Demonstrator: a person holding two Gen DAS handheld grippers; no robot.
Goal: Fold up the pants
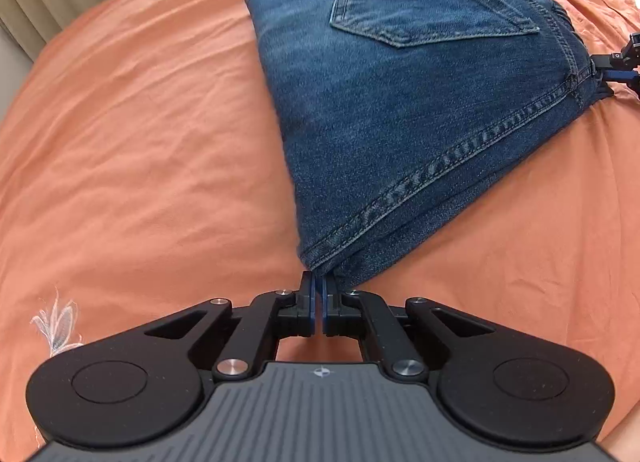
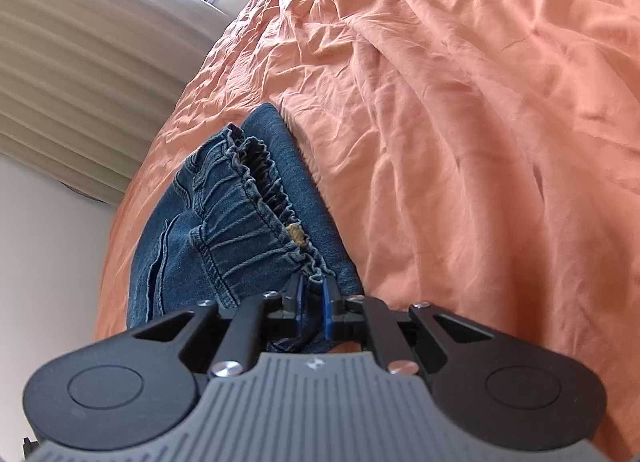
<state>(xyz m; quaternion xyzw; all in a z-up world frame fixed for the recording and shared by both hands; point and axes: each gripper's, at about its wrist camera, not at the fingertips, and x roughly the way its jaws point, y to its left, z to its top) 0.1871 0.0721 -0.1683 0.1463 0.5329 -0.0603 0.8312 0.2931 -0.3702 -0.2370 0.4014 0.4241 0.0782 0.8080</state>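
Note:
Dark blue denim pants lie folded on the orange bedsheet, back pocket up. My left gripper is shut on the near corner of the pants, pinching the seam edge. My right gripper is shut on the gathered elastic waistband, with denim between its fingers; it also shows at the right edge of the left wrist view, at the waistband corner. The pants run away from the right gripper toward the bed's edge.
The wrinkled orange bedsheet covers the bed on all sides. A beige pleated curtain and a window stand beyond the bed's far edge. White embroidery marks the sheet at the left.

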